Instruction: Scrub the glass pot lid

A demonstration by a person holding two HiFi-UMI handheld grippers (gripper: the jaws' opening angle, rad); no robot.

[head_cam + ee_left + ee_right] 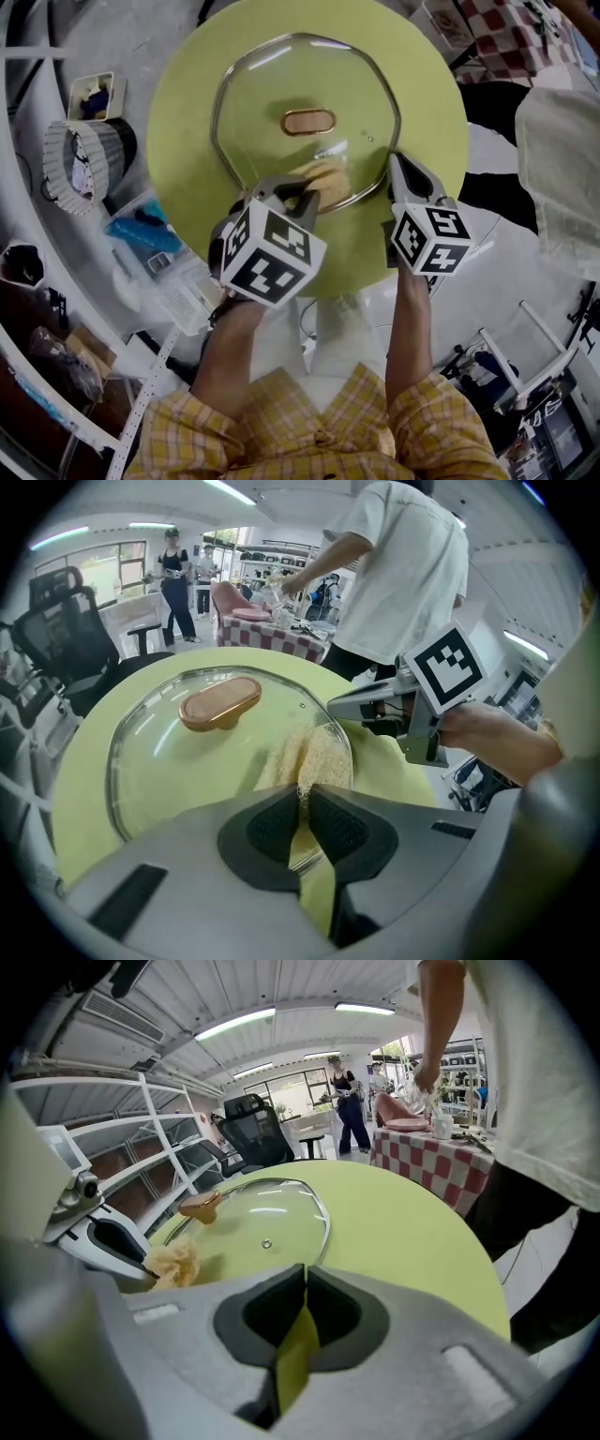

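Observation:
The glass pot lid (272,84) with a copper-coloured handle (308,121) lies flat on a round yellow-green table (183,112). My left gripper (305,192) is shut on a beige scrubber (325,175), which rests on the lid's near right part. In the left gripper view the scrubber (314,754) fans out on the glass (178,761) ahead of the left gripper (302,799). My right gripper (395,161) is shut, tips at the lid's right rim. In the right gripper view the right gripper (305,1274) meets just before the rim (323,1227); a grip on it cannot be told.
Left of the table stand a white mesh basket (80,164), a small tray (94,94) and a box with blue items (141,234). A person in a white shirt (403,564) stands beyond the table, near a checkered table (272,630). An office chair (47,639) sits far left.

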